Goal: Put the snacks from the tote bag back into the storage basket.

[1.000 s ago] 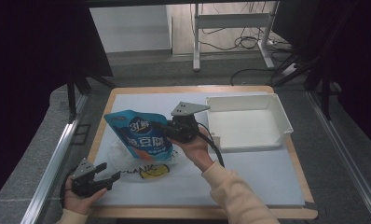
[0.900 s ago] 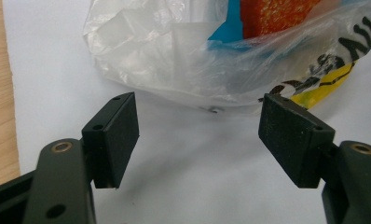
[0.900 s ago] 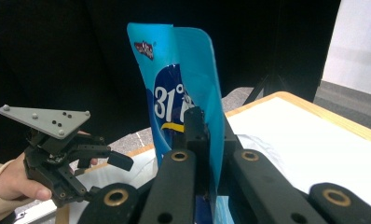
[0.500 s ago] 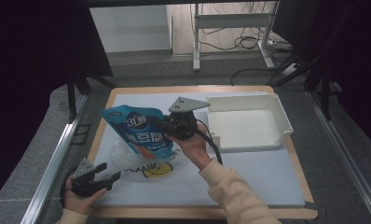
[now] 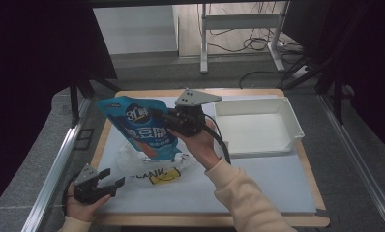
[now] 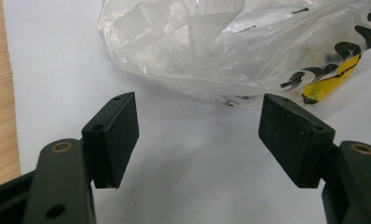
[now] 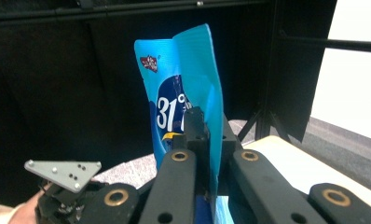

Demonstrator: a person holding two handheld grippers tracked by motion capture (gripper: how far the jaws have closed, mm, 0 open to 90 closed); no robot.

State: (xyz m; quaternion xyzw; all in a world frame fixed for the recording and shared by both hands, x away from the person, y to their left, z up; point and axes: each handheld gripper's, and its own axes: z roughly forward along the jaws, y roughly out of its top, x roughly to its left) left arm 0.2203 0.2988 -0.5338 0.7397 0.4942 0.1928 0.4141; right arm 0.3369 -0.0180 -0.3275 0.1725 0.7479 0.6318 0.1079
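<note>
Right gripper point(image 5: 157, 117) clamped tight on blue pouch point(image 5: 141, 126), jaws pinching its edge; pouch upright, lifted off table above clear plastic bag point(image 5: 147, 166). Left gripper point(image 5: 112, 180) jaws wide apart, nothing between, low over white mat point(image 5: 258, 179) just beside bag. White tray point(image 5: 256, 126) at right.

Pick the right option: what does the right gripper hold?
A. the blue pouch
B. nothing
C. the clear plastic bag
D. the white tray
A: the right gripper is shut on the edge of the blue pouch, lifted clear of the table; the right gripper view shows its jaws pinching the pouch.
</note>
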